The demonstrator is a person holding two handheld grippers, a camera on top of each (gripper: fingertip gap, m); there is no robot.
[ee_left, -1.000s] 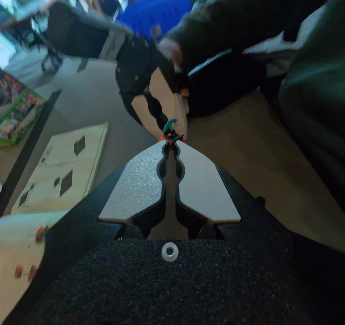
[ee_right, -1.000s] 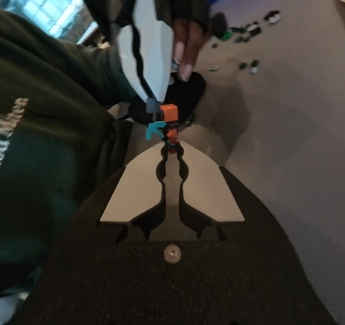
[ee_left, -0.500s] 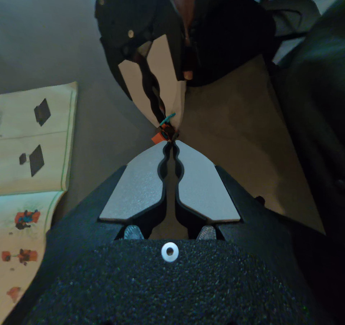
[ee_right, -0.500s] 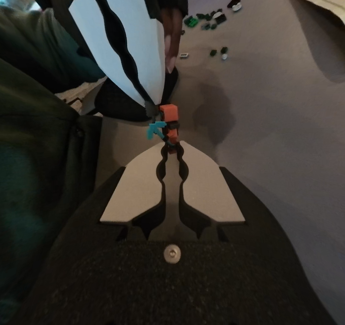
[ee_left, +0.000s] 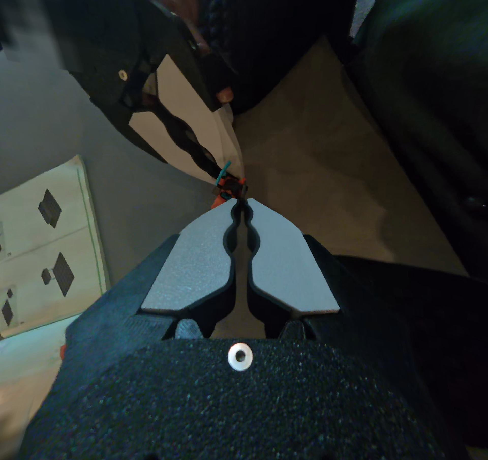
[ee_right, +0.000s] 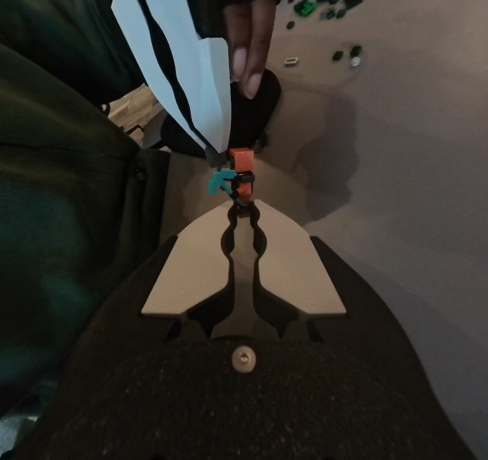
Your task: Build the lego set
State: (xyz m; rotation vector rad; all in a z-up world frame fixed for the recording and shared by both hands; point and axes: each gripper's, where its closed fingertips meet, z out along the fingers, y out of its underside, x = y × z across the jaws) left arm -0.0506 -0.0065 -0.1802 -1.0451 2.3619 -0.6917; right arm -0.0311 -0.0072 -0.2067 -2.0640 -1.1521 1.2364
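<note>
Left wrist view: the left hand-held gripper (ee_left: 241, 201) had its two pale fingers drawn almost together, pinching a small dark piece (ee_left: 235, 186) right at the tips. That piece was touching the orange figure (ee_left: 224, 188), which lay straight ahead of the tips and slightly to their left. The right hand-held gripper (ee_left: 229, 176) came in from the upper left of the picture, so the two pairs of tips met nearly nose to nose over the figure. An open instruction booklet (ee_left: 50, 238) lay on the desk (ee_left: 330, 183) well off to the left. The person's dark clothing closed in the right side, so free room lay mostly leftward and up.

Right wrist view: the right hand-held gripper (ee_right: 243, 203) was pinching the foot of the orange figure (ee_right: 243, 180), its fingers parted only by the figure's width. The figure's long axis ran straight out along the fingers, head farthest away, with a teal pickaxe (ee_right: 219, 181) sticking out to the left. The left hand-held gripper (ee_right: 214, 154) slanted down from the top, and its dark piece (ee_right: 215, 158) sat just beside the head, on the head's left. The coming move, I judge, turns on a short sideways press of that piece onto the figure, against the right grip. Loose bricks (ee_right: 330, 3) lay well apart on the desk (ee_right: 396, 156), at the upper right. A green sleeve (ee_right: 52, 156) filled the left, leaving room only rightward.
</note>
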